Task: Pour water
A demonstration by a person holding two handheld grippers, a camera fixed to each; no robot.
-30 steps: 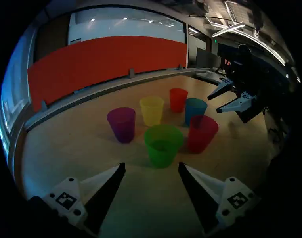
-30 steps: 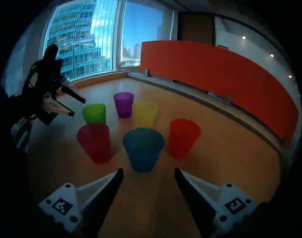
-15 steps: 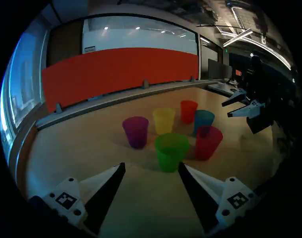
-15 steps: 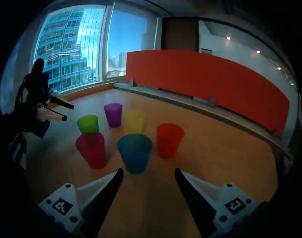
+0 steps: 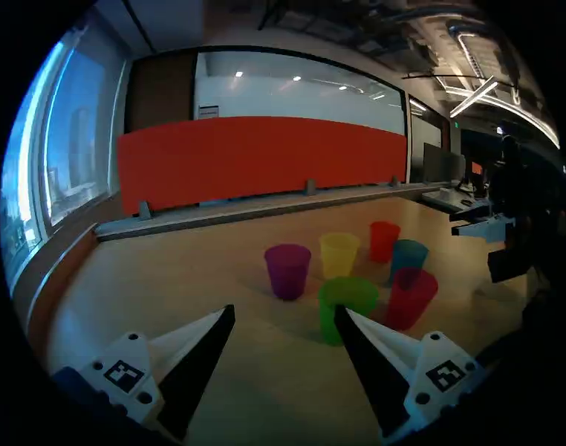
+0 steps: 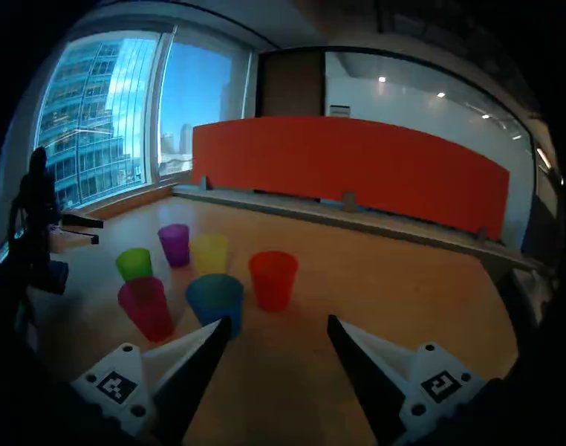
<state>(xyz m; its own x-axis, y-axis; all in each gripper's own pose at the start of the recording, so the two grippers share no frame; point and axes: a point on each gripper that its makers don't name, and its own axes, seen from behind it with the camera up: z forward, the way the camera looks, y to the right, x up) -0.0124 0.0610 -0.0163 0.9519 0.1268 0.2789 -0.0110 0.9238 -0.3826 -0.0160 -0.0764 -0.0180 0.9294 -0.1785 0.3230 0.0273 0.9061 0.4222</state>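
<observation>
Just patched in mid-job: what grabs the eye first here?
Six bright cups cluster on the wooden table, green cup nearest the left tongs, teal cup nearest the right tongs. A long red panel runs behind them. Both tongs stand open, holding nothing.

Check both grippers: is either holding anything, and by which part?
Nothing is held. The left gripper and right gripper are both open and empty.

The cups, among them the green cup [image 5: 347,306] and the purple cup [image 5: 287,270], look like smooth, translucent coloured plastic. The table [image 5: 171,282] is pale wood with a soft sheen. The far panel [image 5: 261,160] is matt orange-red. The left gripper [image 5: 283,311] is matt white plastic with black inner faces.
</observation>
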